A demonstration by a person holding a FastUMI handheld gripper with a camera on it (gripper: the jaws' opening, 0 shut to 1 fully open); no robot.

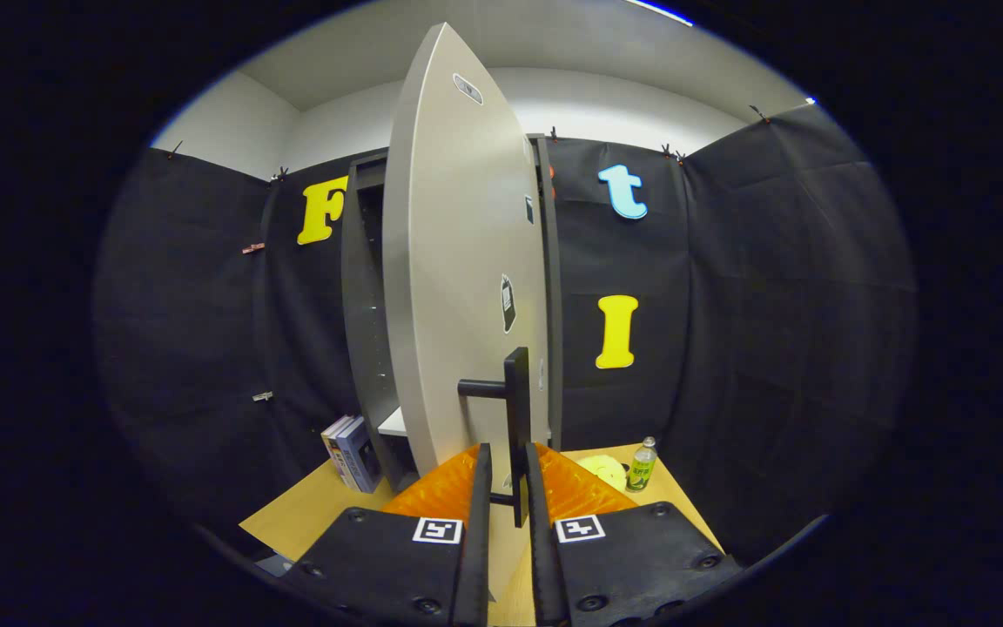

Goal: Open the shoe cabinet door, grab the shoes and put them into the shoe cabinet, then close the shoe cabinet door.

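Grey panelling is seen first: the shoe cabinet door (458, 287) stands swung open toward the camera, hinged on the right side of the dark shoe cabinet (362, 331), whose interior is exposed on the left behind the door's free edge. A pale shelf (393, 424) is visible low inside the opening. The cabinet is set on a wooden counter (310, 514), with books (352, 453) leaning just left of its base and a small bottle (642, 464) and a yellow object (603, 470) resting on the right, near the far wall. A black bar handle (516, 418) is mounted on the door face, its long axis upright, held off the panel by short horizontal posts. The tongs (508, 488) are placed directly at this handle: the lower end of the bar lies between the two fingers, which are drawn close together on either side of it, and the bar appears to be pinched, though actual contact on both sides cannot be confirmed from this angle. The shoes cannot be made out; the yellow object cannot be identified. The door is judged to be already opened, so the next move would call for the handle to be released and the tongs withdrawn toward the near side.
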